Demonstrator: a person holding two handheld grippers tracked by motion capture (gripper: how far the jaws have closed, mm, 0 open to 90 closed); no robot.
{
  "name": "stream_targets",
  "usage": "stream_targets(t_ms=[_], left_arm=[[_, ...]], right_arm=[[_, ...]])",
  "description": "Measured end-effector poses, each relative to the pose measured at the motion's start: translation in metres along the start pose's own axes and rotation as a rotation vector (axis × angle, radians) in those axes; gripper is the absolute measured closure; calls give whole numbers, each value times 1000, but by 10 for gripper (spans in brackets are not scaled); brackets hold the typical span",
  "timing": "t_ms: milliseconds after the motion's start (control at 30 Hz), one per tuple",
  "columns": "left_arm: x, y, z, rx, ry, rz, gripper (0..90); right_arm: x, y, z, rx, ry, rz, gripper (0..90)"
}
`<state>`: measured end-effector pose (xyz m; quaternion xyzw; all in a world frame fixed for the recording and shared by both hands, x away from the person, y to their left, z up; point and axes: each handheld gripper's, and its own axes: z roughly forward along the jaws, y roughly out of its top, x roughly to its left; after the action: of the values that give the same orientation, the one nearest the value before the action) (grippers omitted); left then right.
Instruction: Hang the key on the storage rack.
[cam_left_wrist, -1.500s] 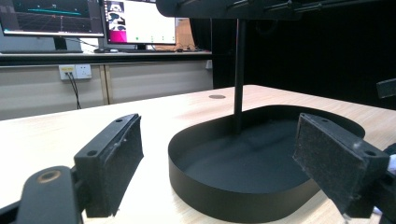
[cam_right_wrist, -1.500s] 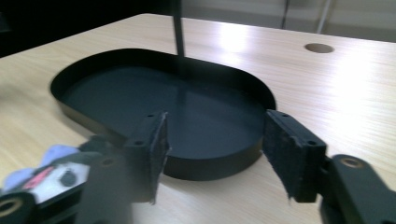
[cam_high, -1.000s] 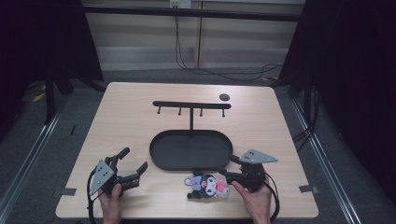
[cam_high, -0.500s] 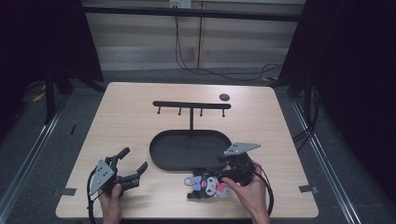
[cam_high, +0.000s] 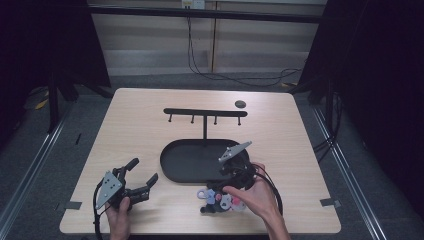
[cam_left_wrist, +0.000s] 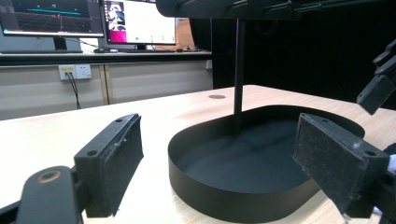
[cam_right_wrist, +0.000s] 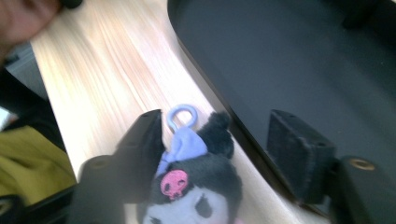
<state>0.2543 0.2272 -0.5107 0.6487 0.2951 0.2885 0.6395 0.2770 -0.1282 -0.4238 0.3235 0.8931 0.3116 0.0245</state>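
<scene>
A small plush keychain toy (cam_high: 219, 200) with a black hood, white face, pink skull badge and a lilac bow lies on the table (cam_high: 140, 125) near its front edge, just outside the near rim of the black oval tray (cam_high: 172, 165). In the right gripper view the toy (cam_right_wrist: 196, 186) sits low between the two black jaws, its pale lilac ring loop (cam_right_wrist: 181, 115) pointing away along the wood grain, close to the left jaw; one black ear lies next to the tray wall (cam_right_wrist: 210, 88).

The right claw (cam_high: 217, 192) hangs over the toy with its jaws spread, one on either side of the plush and not yet pressing it. The person's right hand (cam_high: 252, 197) holds it from the front edge of the table, and the grey three-cornered plate (cam_high: 234, 151) stands above the tray's right end.

From the middle of the tray a thin black post rises to a horizontal hook rack (cam_high: 205, 112) with short pegs hanging beneath. A small dark round disc (cam_high: 240, 104) lies on the table beyond the rack's right end.

The left claw (cam_high: 142, 177) rests well apart, at the front left of the table, held by the left hand (cam_high: 120, 210), its jaws spread wide and holding nothing. The left gripper view looks between its padded jaws toward the tray (cam_left_wrist: 243, 186) and post.
</scene>
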Motion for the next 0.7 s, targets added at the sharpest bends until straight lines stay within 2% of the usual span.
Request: stream_targets(t_ms=[67, 100, 200, 267, 300, 367, 533, 567, 600, 633, 667, 700], left_arm=[[0, 0, 0, -1, -1, -3, 154], [0, 0, 0, 0, -1, 0, 154], [0, 0, 0, 0, -1, -1, 154], [0, 0, 0, 1, -2, 0, 154], [0, 0, 0, 1, -2, -1, 154], [0, 0, 0, 1, -2, 0, 154], [0, 0, 0, 0, -3, -1, 154], [0, 0, 0, 0, -3, -1, 154], [0, 0, 0, 0, -4, -2, 154], [0, 0, 0, 0, -4, -2, 154], [0, 0, 0, 0, -4, -1, 154], [0, 0, 0, 0, -4, -1, 154]], right_arm=[[-1, 1, 1, 10, 6, -5, 416], [-1, 6, 5, 35, 45, -6, 452], [-1, 9, 8, 72, 65, -22, 475], [2, 14, 12, 107, 81, -44, 527], [5, 19, 16, 141, 96, -55, 599], [5, 20, 17, 147, 101, -50, 602], [8, 33, 28, 247, 125, -74, 682], [8, 33, 28, 247, 125, -74, 682], [9, 36, 35, 288, 129, -100, 689], [9, 36, 35, 288, 129, -100, 689], [12, 39, 40, 326, 129, -129, 703], [12, 39, 40, 326, 129, -129, 703]])
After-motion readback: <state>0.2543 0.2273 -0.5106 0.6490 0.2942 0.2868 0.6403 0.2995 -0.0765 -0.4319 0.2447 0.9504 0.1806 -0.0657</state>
